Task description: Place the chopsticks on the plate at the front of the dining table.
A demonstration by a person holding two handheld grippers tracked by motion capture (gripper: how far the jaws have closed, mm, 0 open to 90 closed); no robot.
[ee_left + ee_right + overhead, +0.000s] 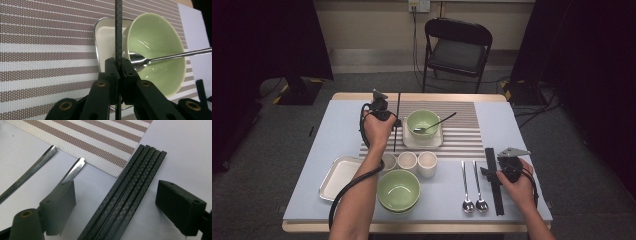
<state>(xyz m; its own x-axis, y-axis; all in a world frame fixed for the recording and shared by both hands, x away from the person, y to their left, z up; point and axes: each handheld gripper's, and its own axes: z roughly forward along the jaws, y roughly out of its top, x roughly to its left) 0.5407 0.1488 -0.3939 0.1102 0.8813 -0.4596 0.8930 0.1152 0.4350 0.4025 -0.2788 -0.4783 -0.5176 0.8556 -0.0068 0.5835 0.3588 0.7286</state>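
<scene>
Currently, the left gripper (119, 75) clenches a black chopstick (118, 30) over the striped mat (462, 135) beside the green bowl (160, 47); the right gripper (117, 202) is released, straddling the chopstick bundle (130, 192) near the table's (312, 165) right edge.

Tray (333, 178) at table's (522, 135) front-left corner. Three cups (407, 161) in row behind front bowl (399, 190), mid front edge. Two spoons (473, 187) parallel, right of bowl, bowls toward front edge. Striped mat (467, 135) at table's back centre. Chair (457, 50) beyond back edge.
</scene>
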